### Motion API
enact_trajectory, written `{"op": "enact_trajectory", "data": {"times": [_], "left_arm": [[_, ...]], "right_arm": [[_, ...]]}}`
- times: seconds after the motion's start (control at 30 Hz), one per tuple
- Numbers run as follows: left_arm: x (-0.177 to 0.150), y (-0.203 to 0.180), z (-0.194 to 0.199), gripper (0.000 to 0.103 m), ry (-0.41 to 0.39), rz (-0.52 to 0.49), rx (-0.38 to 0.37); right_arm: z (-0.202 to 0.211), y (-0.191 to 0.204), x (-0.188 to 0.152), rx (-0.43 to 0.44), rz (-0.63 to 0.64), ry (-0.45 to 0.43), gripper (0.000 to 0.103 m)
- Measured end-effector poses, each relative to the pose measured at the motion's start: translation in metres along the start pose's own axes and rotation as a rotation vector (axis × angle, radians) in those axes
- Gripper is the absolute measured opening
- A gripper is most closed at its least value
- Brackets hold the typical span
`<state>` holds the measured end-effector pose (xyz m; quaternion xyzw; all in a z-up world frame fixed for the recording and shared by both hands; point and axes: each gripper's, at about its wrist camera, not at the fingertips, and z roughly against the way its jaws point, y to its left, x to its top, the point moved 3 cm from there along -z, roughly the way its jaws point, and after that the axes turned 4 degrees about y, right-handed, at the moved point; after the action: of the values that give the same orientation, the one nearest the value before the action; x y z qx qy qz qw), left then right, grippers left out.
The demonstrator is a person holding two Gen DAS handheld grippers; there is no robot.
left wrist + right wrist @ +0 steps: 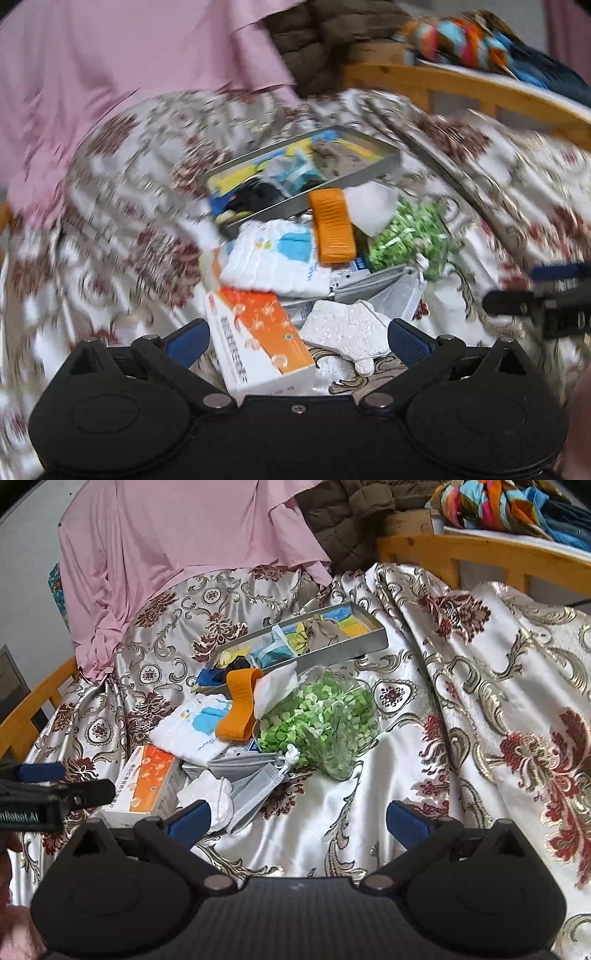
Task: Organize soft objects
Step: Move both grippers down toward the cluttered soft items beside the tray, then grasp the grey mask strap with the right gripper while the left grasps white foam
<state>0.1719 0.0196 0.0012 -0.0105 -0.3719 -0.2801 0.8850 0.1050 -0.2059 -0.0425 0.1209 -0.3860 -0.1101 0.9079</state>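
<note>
On the satin bedspread (332,812), patterned with red and gold flowers, a small heap of soft things lies in front of me. My left gripper (297,341) has its blue fingers spread wide and empty, hovering low over a white crumpled cloth (345,328) and an orange-and-white box (258,332); the box carries printed characters, but they are too blurred for me to read. My right gripper (297,821) is likewise spread apart and holds nothing, just short of a grey face mask (255,786) with a tiny white figure charm (290,755) hanging on it. The only lettering I can make out is part of a word on the left gripper's body in the right view, ending in "Robot.AI".

Behind the mask lie a clear bag of green bits (325,720), a white tissue (277,688), an orange strap (238,709) and a white padded pack with a blue print (192,727), all touching one another. A shallow metal tray (369,642) holding small colourful items stands tilted at the far edge of the heap. A pink garment (177,554) drapes over the wooden bed rail (480,554); folded colourful fabrics (491,502) sit beyond.
</note>
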Motion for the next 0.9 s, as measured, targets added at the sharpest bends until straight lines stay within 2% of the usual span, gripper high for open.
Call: {"op": "enact_trajectory", "data": {"times": [0.13, 0.23, 0.37, 0.5, 0.67, 0.9], "left_arm": [[0.004, -0.006, -0.01, 0.102, 0.024, -0.134, -0.071], [0.006, -0.01, -0.022, 0.102, 0.045, -0.217, -0.1], [0.009, -0.019, -0.04, 0.102, 0.067, -0.322, -0.147], [0.01, -0.029, -0.062, 0.102, 0.118, -0.41, -0.195], [0.009, -0.037, -0.082, 0.102, 0.154, -0.464, -0.229], [0.012, -0.039, -0.109, 0.102, 0.235, -0.478, -0.257]], "right_arm": [[-0.01, -0.003, 0.003, 0.072, -0.002, -0.004, 0.103], [-0.023, -0.011, 0.005, 0.146, -0.046, 0.024, 0.103], [-0.044, -0.02, 0.009, 0.194, -0.09, 0.063, 0.103], [-0.06, -0.019, 0.013, 0.218, -0.07, 0.075, 0.102], [-0.076, -0.012, 0.016, 0.239, -0.032, 0.08, 0.094], [-0.093, -0.013, 0.021, 0.265, -0.034, 0.081, 0.082]]}}
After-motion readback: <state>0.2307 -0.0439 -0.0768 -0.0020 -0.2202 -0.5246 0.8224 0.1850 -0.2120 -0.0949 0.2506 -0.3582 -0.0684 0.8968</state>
